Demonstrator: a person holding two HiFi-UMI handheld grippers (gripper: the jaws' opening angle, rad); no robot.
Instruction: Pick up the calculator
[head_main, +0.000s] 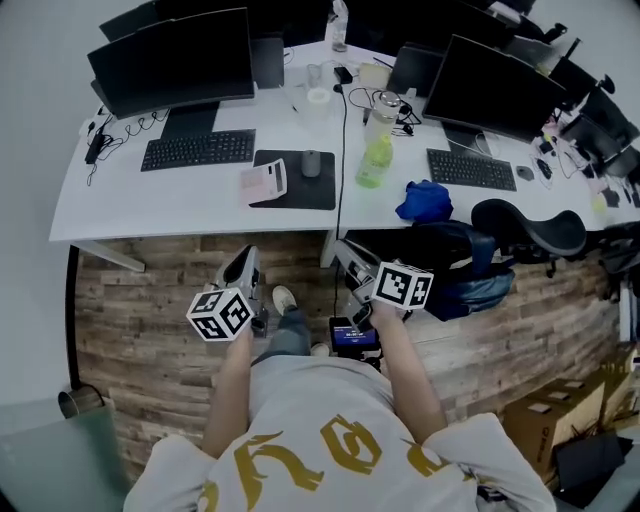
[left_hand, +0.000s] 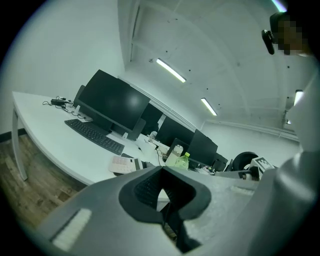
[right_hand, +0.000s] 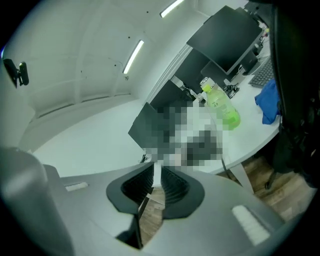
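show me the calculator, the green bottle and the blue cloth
pale pink flat calculator (head_main: 263, 182), head view, middle of its face
green plastic bottle (head_main: 373, 165), head view, lower body
crumpled blue cloth (head_main: 424, 201), head view, its centre

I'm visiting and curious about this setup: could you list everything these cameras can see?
desk: one, white, curved, across the head view's top
monitors: two nearest, black, left and right; more behind
keyboards: two, black, one before each monitor
mouse mat: one, black, desk centre
calculator: one, pinkish white, overlapping the mat's left edge
mouse: one, grey, on the mat
bottle: one, green, right of the mat
cloth: one, blue, near the desk's front edge
chair: one, black, right of the cloth
cardboard box: one, brown, floor, lower right
left gripper: one, grey, jaws nearly together, empty
right gripper: one, grey, jaws nearly together, empty
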